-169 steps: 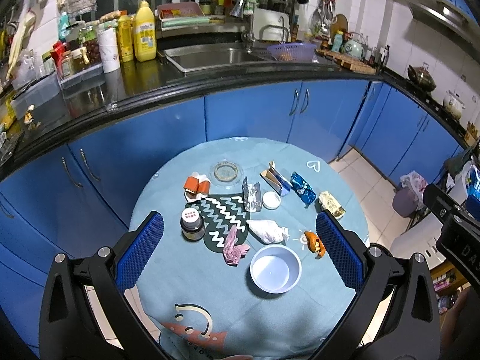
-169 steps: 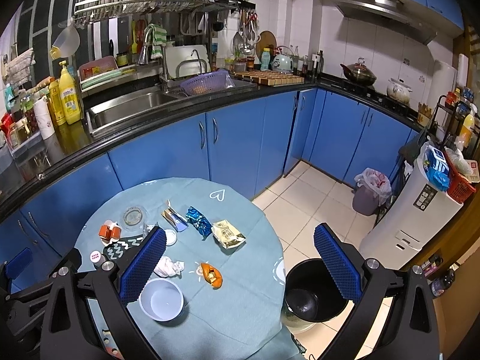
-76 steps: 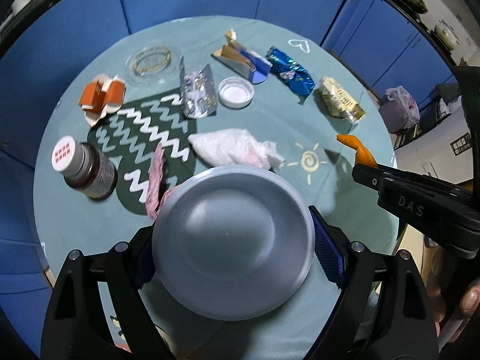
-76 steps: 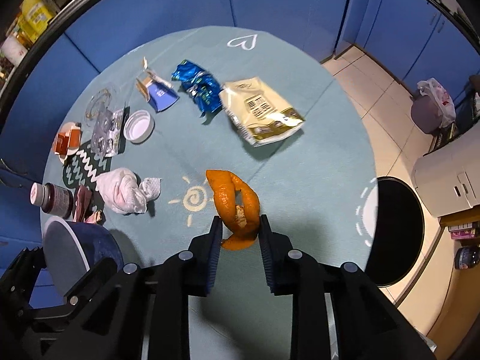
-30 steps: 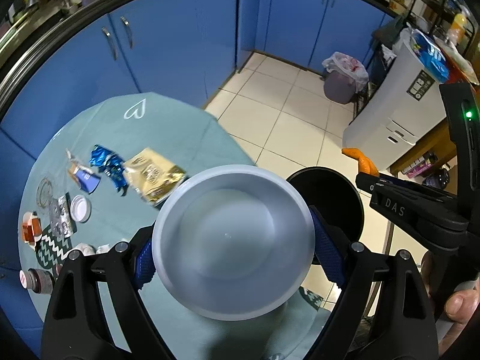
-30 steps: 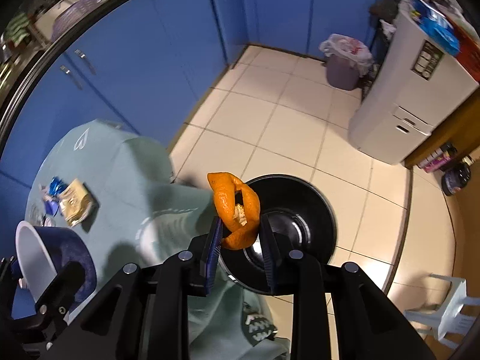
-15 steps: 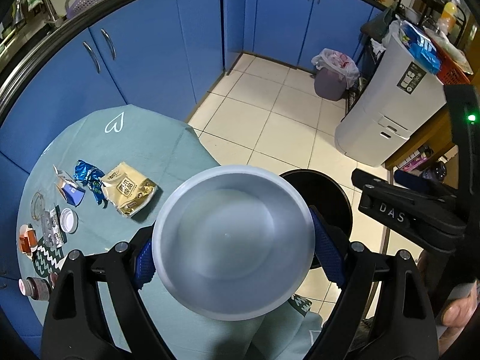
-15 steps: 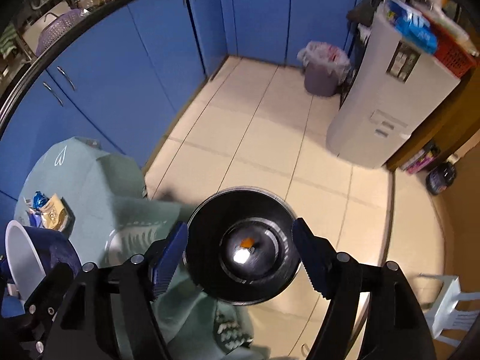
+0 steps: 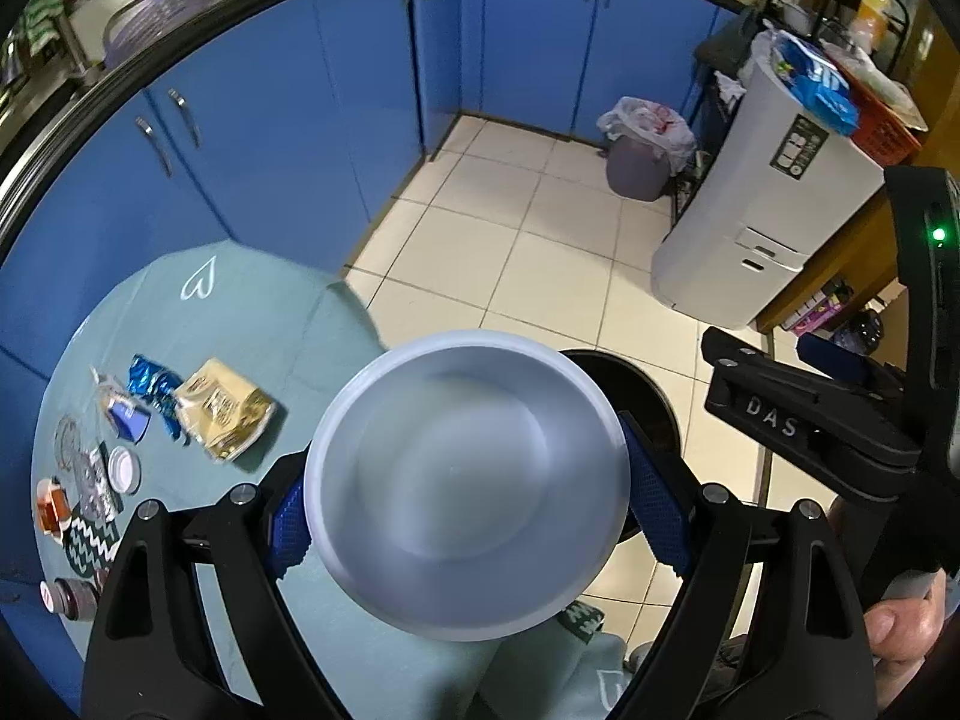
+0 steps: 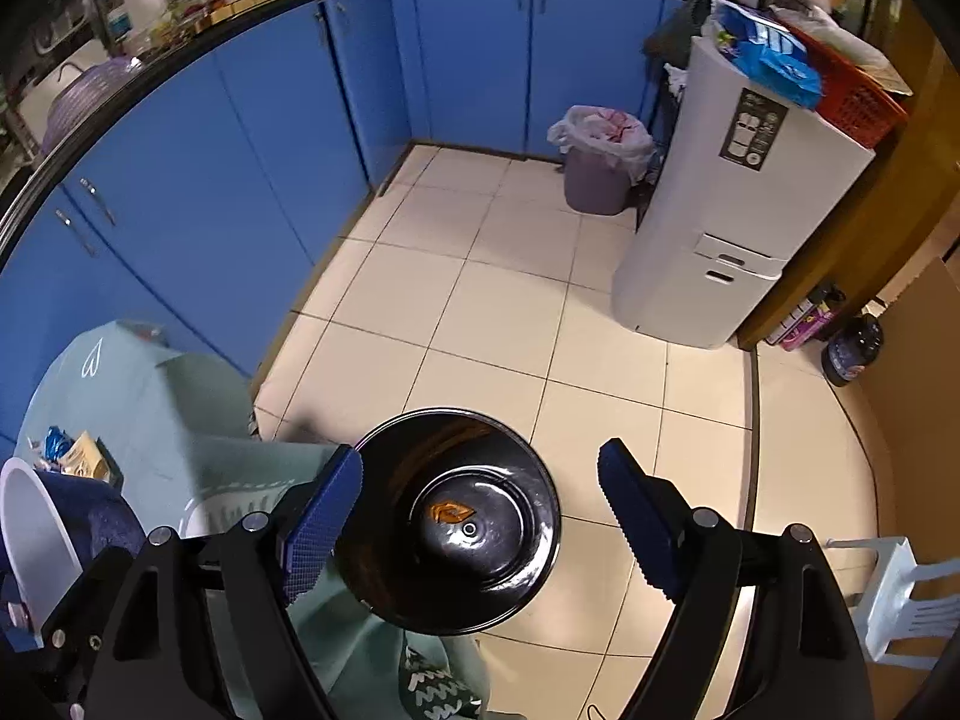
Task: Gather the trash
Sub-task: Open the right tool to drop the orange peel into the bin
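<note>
Left wrist view: the left hand-held gripper (image 9: 465,495) clamps a round white plastic bowl (image 9: 467,483) between its blue pads, above the edge of the round table with a teal cloth (image 9: 288,324). A beige snack wrapper (image 9: 223,408) and a crumpled blue foil wrapper (image 9: 153,387) lie on the cloth to the left.

Right wrist view: the right hand-held gripper (image 10: 480,513) has just been opening; its jaws stand wide and empty over the round black trash bin (image 10: 447,519) on the tiled floor. A piece of orange peel (image 10: 449,510) lies at the bin's bottom.
</note>
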`<state>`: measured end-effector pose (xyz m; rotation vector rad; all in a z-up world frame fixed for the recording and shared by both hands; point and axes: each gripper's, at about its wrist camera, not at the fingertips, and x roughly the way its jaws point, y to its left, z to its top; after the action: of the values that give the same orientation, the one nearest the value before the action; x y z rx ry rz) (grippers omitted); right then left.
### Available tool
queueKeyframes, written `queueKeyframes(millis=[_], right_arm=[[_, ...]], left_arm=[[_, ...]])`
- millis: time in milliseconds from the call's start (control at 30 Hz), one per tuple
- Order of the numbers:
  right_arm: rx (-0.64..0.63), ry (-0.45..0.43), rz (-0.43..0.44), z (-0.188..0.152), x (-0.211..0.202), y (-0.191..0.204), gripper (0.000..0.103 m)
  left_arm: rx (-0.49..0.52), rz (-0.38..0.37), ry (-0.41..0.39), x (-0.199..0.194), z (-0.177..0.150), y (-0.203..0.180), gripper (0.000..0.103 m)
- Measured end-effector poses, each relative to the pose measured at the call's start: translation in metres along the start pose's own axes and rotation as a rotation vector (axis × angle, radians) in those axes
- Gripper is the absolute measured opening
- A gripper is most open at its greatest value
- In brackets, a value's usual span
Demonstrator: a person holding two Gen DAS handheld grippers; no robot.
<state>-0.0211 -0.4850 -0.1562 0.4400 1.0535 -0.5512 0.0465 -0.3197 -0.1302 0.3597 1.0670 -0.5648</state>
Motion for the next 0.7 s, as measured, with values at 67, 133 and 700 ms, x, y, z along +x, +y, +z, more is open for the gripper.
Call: queueKeyframes(millis=[67, 133, 700], right_arm=[[0.01, -0.007, -0.009, 0.001, -0.001, -0.005, 0.079], [0.025, -0.012, -0.018, 0.004, -0.002, -0.012, 0.079], [0.057, -0.005, -0.005, 0.009, 0.002, -0.023, 0.079]], left_arm=[[0.017, -0.004, -0.013, -0.001, 0.005, -0.007, 0.085], [0.031, -0.01, -0.028, -0.003, 0.009, -0.013, 0.086], [-0.018, 0.008, -0.035, -0.007, 0.025, -0.017, 0.098]])
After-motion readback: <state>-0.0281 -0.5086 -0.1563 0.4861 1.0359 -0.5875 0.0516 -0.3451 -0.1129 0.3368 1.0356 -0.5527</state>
